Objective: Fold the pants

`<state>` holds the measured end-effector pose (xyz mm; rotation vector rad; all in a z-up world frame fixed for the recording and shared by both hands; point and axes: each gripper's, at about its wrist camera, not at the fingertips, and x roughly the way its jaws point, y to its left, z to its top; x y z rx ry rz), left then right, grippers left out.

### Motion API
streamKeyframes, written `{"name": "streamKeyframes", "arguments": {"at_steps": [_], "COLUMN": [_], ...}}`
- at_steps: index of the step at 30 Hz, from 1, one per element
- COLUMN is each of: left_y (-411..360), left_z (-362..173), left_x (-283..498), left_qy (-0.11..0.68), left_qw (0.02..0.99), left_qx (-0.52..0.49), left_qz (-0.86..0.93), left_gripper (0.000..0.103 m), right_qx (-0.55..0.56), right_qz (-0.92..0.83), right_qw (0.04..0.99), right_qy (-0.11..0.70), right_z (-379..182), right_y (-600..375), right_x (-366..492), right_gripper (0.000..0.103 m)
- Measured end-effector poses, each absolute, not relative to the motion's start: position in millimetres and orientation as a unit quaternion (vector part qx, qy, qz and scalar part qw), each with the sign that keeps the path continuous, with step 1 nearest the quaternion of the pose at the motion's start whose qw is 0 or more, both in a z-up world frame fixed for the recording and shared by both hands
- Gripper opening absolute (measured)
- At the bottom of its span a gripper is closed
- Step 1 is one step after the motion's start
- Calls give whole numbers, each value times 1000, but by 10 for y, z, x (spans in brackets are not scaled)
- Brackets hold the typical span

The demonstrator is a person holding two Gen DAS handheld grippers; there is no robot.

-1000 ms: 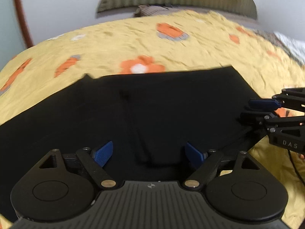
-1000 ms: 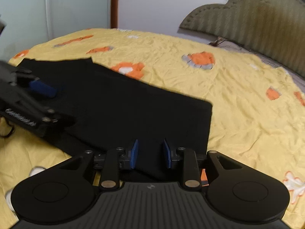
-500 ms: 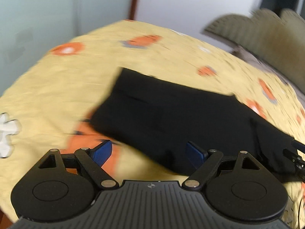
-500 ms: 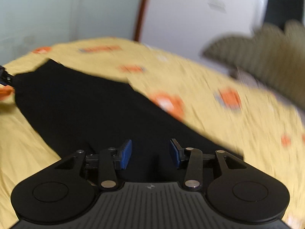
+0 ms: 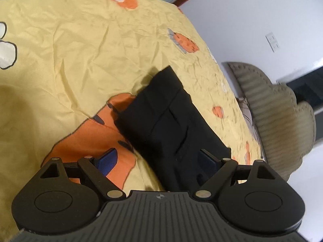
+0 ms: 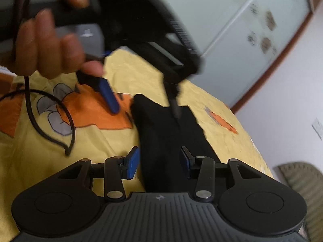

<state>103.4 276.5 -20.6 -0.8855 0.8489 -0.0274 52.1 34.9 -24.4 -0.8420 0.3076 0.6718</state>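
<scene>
Meanwhile the black pants (image 5: 171, 121) lay as a narrow folded strip on the yellow bedspread (image 5: 70, 50), running from near the claws toward the headboard (image 5: 282, 111), one end beside an orange flower print (image 5: 97, 137). The left claw (image 5: 159, 161) was spread wide and gripped nothing, one blue finger (image 5: 109, 161) over the orange print, the other over the pants. The right claw (image 6: 159, 162) was likewise released, straddling the strip's near end. In the right view a hand (image 6: 46, 46) held the left claw, blurred, above the pants' far end, its cable (image 6: 50, 121) trailing across the bedspread.
</scene>
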Motion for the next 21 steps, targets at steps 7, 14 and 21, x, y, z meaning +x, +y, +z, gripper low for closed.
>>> {"name": "streamKeyframes", "arguments": {"at_steps": [7, 14, 21], "left_y": [2874, 2979, 2950], "left_z": [-370, -480, -299], "left_x": [1293, 1396, 1410], "left_qy": [393, 369, 335], "left_qw": [784, 760, 787], "left_qx": [-479, -531, -510], "left_qz": [-46, -54, -90], "left_gripper": [92, 94, 94], "right_qx": [-481, -509, -482], "right_qz": [270, 244, 237], "right_qw": [825, 822, 841], "right_qy": [122, 72, 59], "right_z": [-583, -677, -562], "right_y": [616, 726, 630], "right_x": [630, 710, 774], "right_gripper": [42, 52, 65]}}
